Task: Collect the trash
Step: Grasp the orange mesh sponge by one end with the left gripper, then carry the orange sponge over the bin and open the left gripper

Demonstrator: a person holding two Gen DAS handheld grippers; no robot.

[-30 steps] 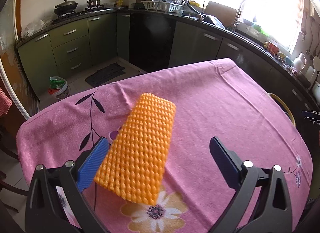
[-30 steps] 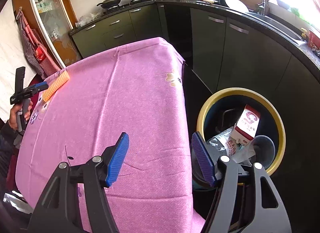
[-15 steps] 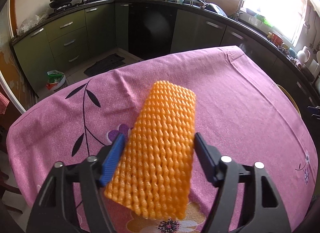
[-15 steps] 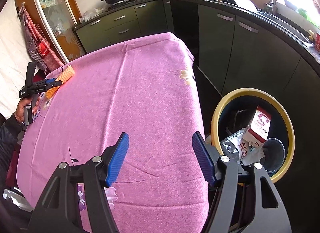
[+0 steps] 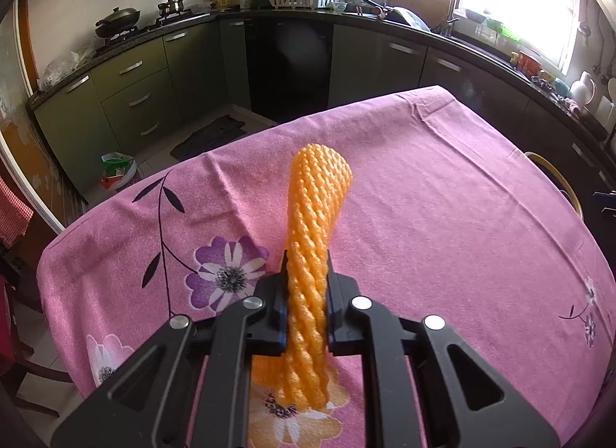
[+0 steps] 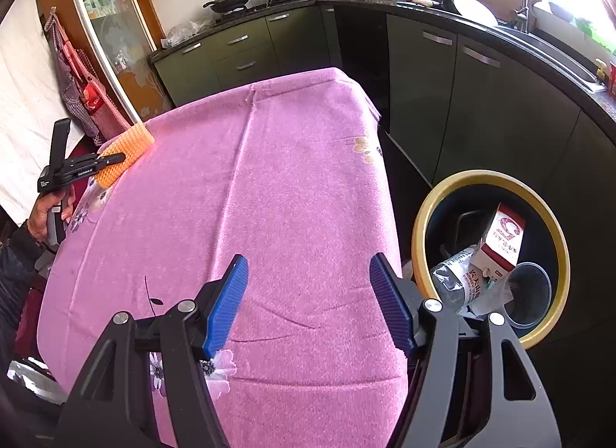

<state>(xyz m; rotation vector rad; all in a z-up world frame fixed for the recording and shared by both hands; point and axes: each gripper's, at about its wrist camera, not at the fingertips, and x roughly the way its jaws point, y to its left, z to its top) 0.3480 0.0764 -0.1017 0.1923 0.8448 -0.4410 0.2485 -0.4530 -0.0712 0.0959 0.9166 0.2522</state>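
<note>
While the orange foam net (image 5: 312, 240) is squeezed narrow between its jaws, the left gripper (image 5: 307, 303) is seen clamped on the net's lower half, with the free upper end standing out ahead of the fingers and the short lower end hanging toward the yellow flower printed on the pink tablecloth (image 5: 442, 224). From the right wrist view the same net (image 6: 125, 151) is shown at the far left edge of the table, gripped by the black tool held in the person's left hand (image 6: 46, 217). The right gripper (image 6: 308, 305) is held with its blue pads well apart and nothing between them, above the near right part of the cloth. Just beside that edge of the table, on the floor, the yellow-rimmed bin (image 6: 419, 224) is found, already holding a carton (image 6: 504, 240), a crushed bottle (image 6: 450, 282) and a clear cup (image 6: 527, 294). The step in hand is judged to be the lift and carry of the net across the table to the bin. A clean lift should be made first, so that the hanging end is not dragged over the cloth. Because the foam is soft and springy, the squeeze should be kept firm until the net is well over the bin's opening, and only then released.
</note>
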